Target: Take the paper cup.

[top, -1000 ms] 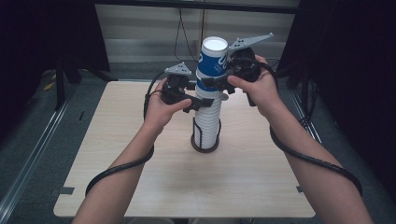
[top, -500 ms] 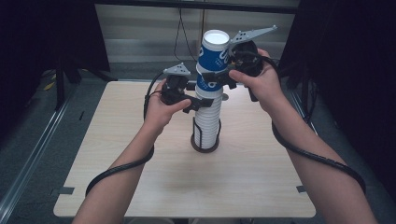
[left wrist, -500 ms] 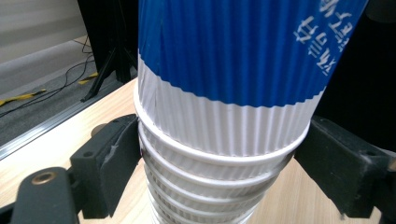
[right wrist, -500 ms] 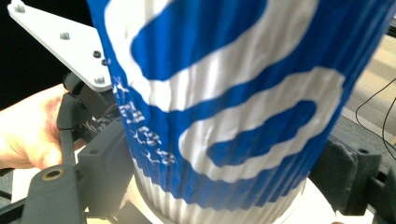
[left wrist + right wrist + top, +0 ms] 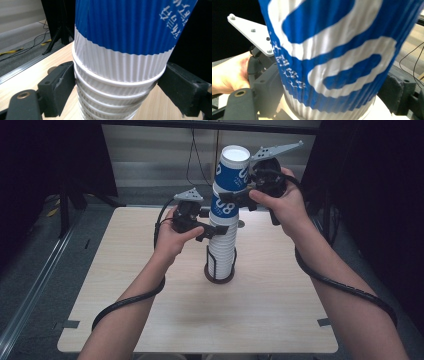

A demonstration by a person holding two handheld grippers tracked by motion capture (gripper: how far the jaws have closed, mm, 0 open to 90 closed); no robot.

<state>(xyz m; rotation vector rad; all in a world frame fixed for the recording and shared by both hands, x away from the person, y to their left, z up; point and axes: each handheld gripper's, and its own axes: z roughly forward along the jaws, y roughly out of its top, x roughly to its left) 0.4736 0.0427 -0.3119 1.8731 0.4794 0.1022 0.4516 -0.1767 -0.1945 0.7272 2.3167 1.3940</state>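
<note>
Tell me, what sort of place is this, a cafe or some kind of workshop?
Probably a lab or recording studio rather than a cafe. A bare wooden table stands among black curtains, cables trail over the grey floor, and the only wares are a stack of paper cups.

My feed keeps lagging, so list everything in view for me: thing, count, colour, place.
Top cup: one, blue and white, tilted at the top of the stack, clamped by the right tongs.
Cup stack: many nested cups, white ribbed, upright at mid table, clamped near its top by the left tongs.
Holder: one, black wire ring, around the stack's base.
Table: one, light wood.
Left tongs: black, grey plate on top, cable trailing.
Right tongs: black, grey plate on top, cable trailing.
Forearms: two, entering from the bottom of the high view.
</note>
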